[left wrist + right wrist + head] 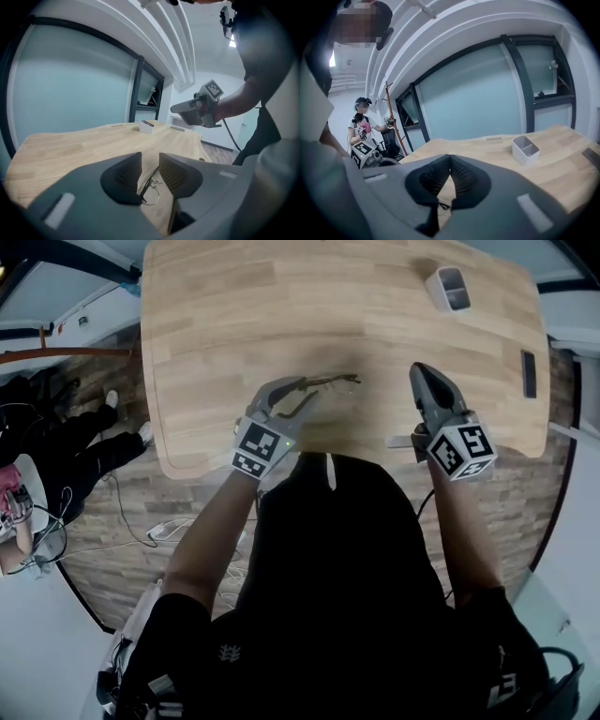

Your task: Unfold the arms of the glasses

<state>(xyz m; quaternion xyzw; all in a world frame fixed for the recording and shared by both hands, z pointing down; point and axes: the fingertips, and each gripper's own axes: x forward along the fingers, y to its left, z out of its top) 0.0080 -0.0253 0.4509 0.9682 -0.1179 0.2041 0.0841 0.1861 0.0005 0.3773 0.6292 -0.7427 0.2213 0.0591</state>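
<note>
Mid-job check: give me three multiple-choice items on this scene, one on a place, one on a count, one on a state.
1. The glasses lie: A on the table at the left gripper; B on the floor; C on a shelf.
2. Compartments in the white holder: A one; B two; C four.
3. Jaws of the right gripper: A wide apart; B clamped on glasses; C together, empty.
Key: 1 A, seen between its open jaws; 2 B, one divider; 3 C, pads meet.
</note>
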